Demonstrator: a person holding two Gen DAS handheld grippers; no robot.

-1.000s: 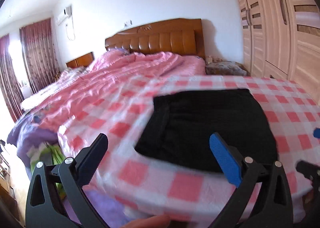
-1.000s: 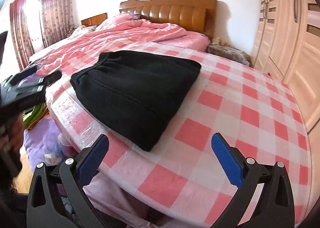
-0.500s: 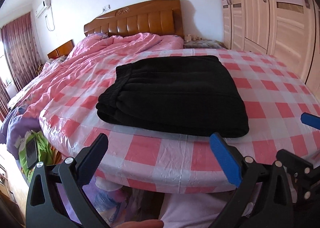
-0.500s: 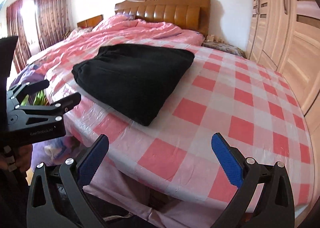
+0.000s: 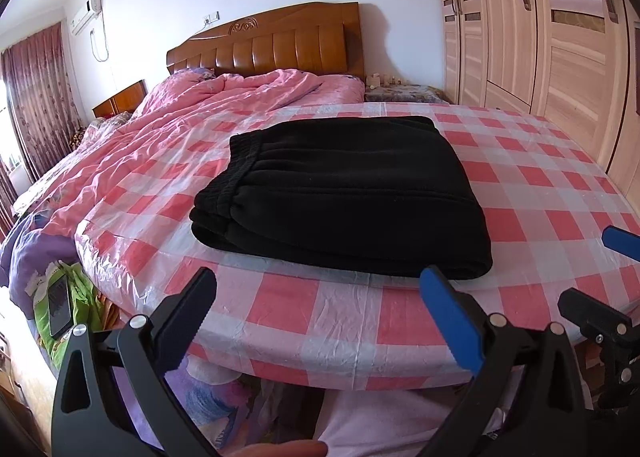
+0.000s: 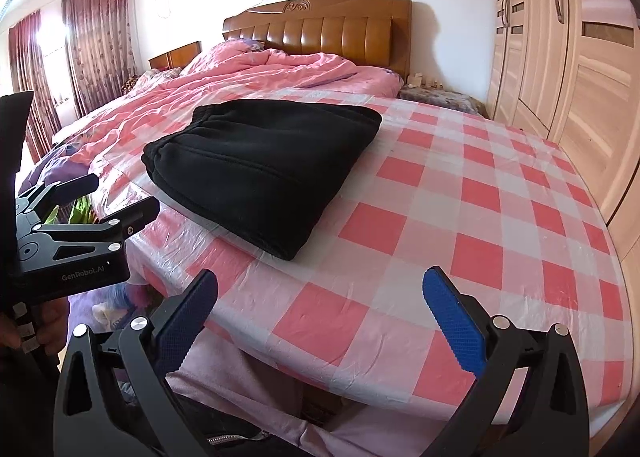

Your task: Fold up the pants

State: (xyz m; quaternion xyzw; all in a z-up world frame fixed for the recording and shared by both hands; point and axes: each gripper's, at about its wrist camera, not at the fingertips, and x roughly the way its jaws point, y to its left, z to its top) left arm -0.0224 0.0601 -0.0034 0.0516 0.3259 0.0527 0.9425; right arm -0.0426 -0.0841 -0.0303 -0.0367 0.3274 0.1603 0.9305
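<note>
Folded black pants [image 5: 344, 193] were seen on a checked tablecloth [image 6: 460, 217], both the left gripper [image 5: 316, 309] (marked "GenRobot.AI") and right gripper [image 6: 320, 309] held wide apart, empty.

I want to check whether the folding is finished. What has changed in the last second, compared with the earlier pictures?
Both grippers pulled back from the bed toward the person: the left gripper and right gripper now hover off the checkered cover's edge, jaws open and empty. Nothing was grasped or released. The black pants stayed folded in the same spot.
</note>
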